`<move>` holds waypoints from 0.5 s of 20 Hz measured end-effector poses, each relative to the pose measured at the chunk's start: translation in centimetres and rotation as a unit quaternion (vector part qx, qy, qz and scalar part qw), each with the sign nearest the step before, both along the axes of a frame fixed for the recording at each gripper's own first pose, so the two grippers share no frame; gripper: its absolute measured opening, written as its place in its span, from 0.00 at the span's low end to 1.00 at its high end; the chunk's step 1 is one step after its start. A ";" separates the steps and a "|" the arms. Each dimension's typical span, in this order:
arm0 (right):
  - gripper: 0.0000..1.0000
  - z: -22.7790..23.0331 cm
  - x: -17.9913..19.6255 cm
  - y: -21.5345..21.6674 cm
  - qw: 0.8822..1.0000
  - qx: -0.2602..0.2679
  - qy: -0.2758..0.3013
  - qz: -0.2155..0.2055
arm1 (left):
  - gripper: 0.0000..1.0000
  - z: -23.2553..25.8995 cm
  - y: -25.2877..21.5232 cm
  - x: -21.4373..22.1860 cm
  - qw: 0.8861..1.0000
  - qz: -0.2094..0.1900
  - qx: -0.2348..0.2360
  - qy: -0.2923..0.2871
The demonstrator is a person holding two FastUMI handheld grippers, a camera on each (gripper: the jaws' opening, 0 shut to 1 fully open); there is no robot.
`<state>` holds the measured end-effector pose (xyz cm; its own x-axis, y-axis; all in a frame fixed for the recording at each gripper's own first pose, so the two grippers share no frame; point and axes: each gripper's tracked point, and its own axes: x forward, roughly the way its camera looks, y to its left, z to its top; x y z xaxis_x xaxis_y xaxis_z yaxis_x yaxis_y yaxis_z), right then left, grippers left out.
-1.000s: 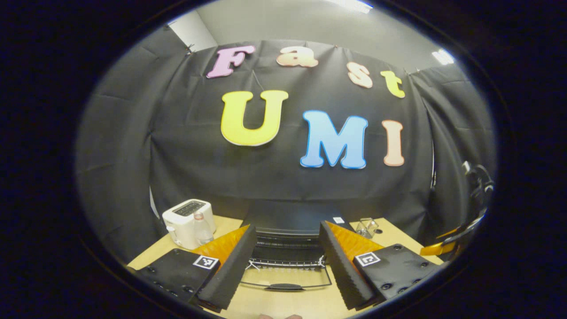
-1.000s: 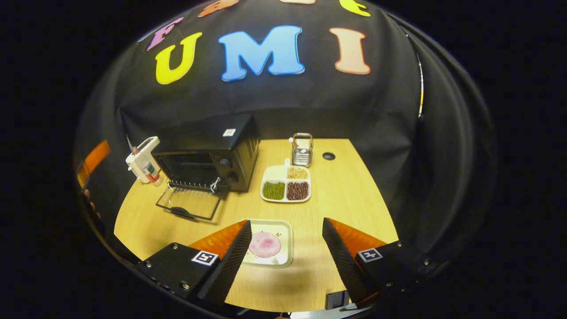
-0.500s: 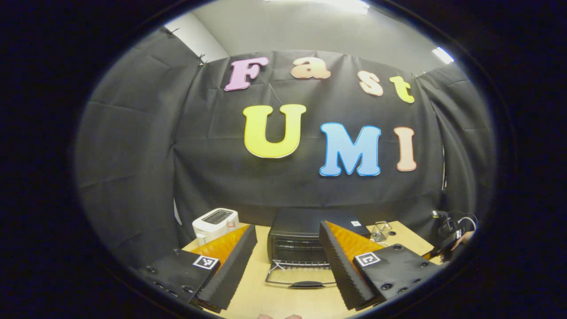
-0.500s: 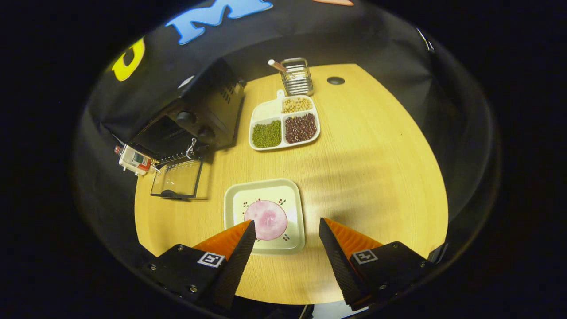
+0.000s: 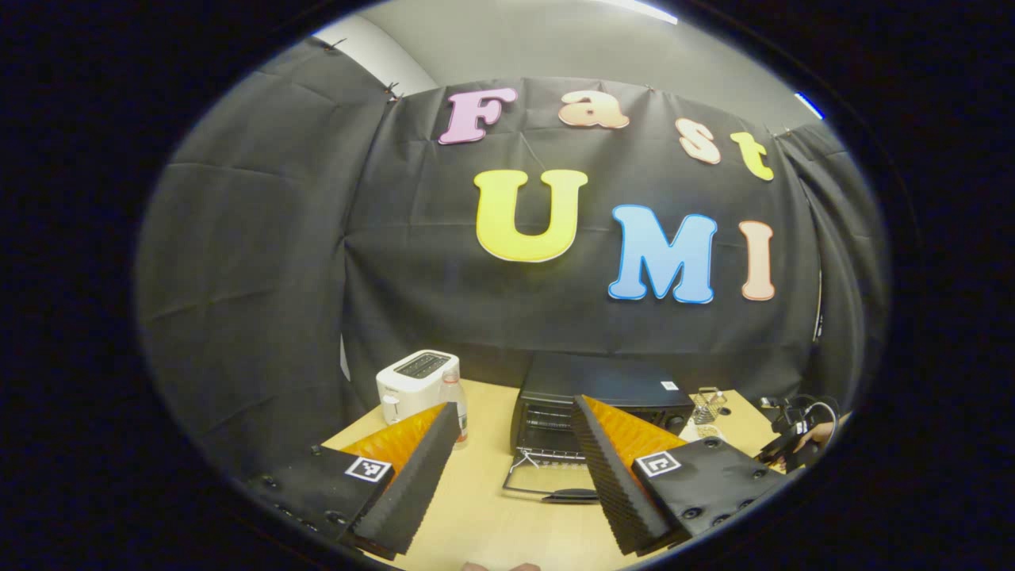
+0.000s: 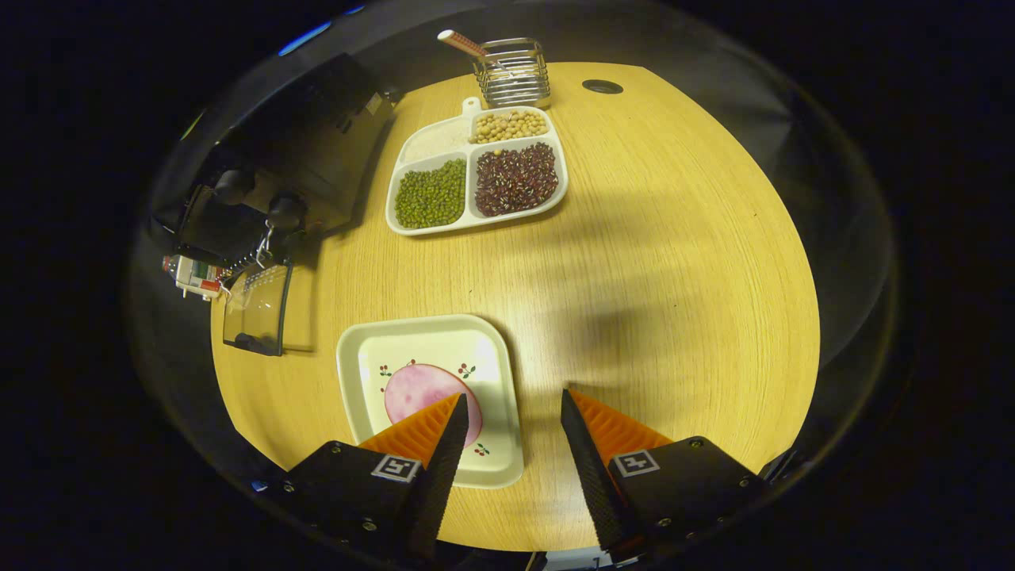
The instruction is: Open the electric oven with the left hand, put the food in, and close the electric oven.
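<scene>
The wooden table (image 6: 674,262) is carrying everything, and the electric oven (image 5: 603,392) is serving here as the landmark: it is standing at the table's far side with its glass door (image 6: 255,308) already lying flat and open toward the near edge. Just beside the oven, on its knob side, the divided tray of beans (image 6: 476,174) is sitting with a wire holder (image 6: 511,71) behind it; on the oven's other side a white toaster (image 5: 414,382) and a small bottle (image 5: 453,400) are standing. Nearer the table's front edge than the oven, and well apart from its open door, the square plate (image 6: 432,396) is holding the food, a flat pink round slice (image 6: 420,388). The right gripper (image 6: 507,416) is hanging directly over that plate, fingers spread and gripping nothing, one finger over the slice and the other beyond the plate's rim, so the right hand looks clearly the nearer one. The left gripper (image 5: 515,432) is also standing spread and empty, facing the oven's mouth from farther back. The slice looks thin, so the pick probably needs a low, edge-on approach before carrying it across toward the oven.
</scene>
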<state>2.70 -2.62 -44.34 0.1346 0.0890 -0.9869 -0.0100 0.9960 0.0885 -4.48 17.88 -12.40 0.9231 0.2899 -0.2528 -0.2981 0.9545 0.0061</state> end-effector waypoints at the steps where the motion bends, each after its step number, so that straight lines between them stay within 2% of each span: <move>1: 0.66 -0.3 -0.2 0.2 1.000 -0.003 0.006 0.007 | 0.96 0.0 0.3 0.1 1.000 0.002 0.000 -0.001; 2: 0.65 -0.6 -0.2 0.3 1.000 -0.008 0.011 0.012 | 1.00 -0.1 0.5 0.0 1.000 0.002 0.000 -0.001; 3: 0.74 -1.0 -0.3 0.4 1.000 -0.014 0.015 0.020 | 0.96 -0.2 0.7 0.0 1.000 0.002 0.000 0.000; 4: 0.74 -2.2 -0.7 0.4 0.999 -0.016 0.018 0.028 | 1.00 -0.4 0.8 0.2 1.000 0.002 0.001 0.002; 6: 0.35 -1.2 0.2 0.8 1.000 -0.019 0.015 0.017 | 0.96 -0.8 1.1 0.2 1.000 0.002 0.000 0.004; 8: 0.37 -0.9 0.3 0.9 1.000 -0.001 0.016 0.024 | 0.96 -0.8 1.4 0.3 1.000 0.001 -0.003 0.003; 9: 0.37 -1.9 0.2 0.7 1.000 0.003 0.016 0.013 | 0.96 -0.8 1.4 0.3 1.000 0.000 -0.004 0.003; 10: 0.21 -1.6 0.2 0.9 1.000 0.025 0.017 0.003 | 1.00 -0.9 1.6 0.4 1.000 0.001 -0.003 0.003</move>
<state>2.91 -1.68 -45.96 0.0996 0.1397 -0.9852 -0.0112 0.9902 0.1393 -4.04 19.49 -13.27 0.9210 0.2902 -0.2597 -0.2998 0.9540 0.0027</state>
